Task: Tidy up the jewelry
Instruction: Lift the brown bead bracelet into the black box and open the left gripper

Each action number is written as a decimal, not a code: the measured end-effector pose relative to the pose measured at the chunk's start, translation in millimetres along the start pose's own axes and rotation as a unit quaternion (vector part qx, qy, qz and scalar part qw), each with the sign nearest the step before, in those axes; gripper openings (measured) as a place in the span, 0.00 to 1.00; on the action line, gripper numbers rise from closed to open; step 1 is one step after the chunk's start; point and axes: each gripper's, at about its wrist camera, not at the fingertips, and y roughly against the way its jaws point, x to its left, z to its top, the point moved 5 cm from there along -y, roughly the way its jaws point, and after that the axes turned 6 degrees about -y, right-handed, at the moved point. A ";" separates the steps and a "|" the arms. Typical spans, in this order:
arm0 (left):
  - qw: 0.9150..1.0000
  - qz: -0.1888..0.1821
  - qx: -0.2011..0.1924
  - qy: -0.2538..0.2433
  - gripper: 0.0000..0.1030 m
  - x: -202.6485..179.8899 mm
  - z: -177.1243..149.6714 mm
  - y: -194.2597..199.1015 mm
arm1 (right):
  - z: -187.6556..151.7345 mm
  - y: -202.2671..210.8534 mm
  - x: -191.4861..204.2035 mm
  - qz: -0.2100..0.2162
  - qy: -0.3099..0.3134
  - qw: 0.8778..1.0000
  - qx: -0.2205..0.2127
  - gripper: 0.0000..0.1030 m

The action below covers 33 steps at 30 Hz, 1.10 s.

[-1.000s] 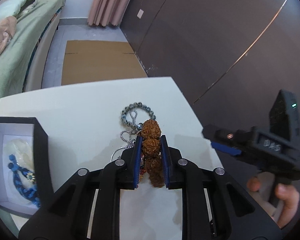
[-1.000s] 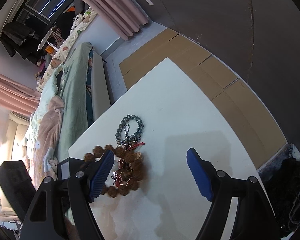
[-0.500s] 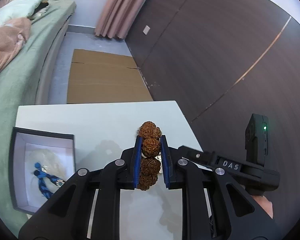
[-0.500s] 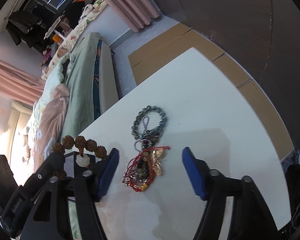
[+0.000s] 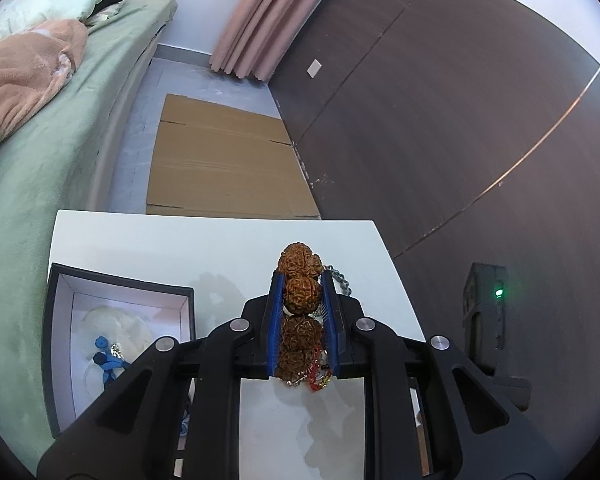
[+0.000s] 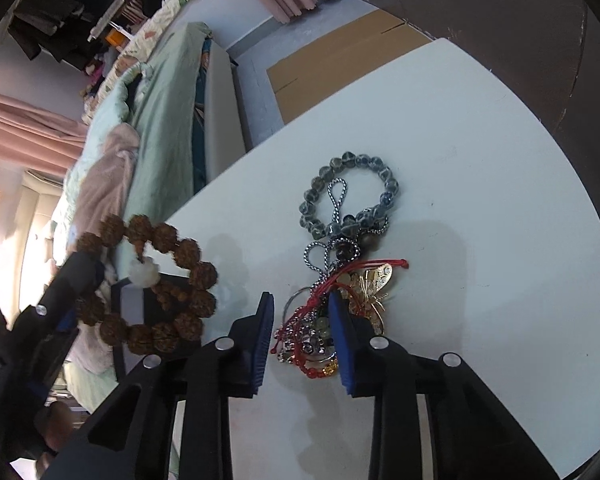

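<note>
Bracelet of brown beads, clamped in the left gripper, now hangs higher, above the table beside the box. Right gripper has narrowed from wide open, fingers astride the red cord tangle near a grey bracelet, not gripping.

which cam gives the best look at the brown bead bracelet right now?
Right wrist: the brown bead bracelet shows as a whole loop with its white bead, hanging from the left gripper clear of the table. Left wrist sees it edge-on, only a few beads stacked between the blue pads.
</note>
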 end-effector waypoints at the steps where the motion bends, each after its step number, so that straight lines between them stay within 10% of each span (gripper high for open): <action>1: 1.000 -0.001 0.000 0.002 0.18 1.6 0.7 0.3 | -0.4 -3.4 0.2 -0.005 0.000 1.000 0.002 0.26; 11: 1.000 -0.005 -0.005 0.008 0.18 4.1 0.9 8.4 | 5.0 -18.4 -7.0 -0.031 -0.026 0.999 -0.005 0.12; 33: 0.999 0.020 -0.040 0.015 0.18 12.6 -11.0 60.4 | -4.5 53.8 17.3 0.068 0.018 0.994 -0.083 0.05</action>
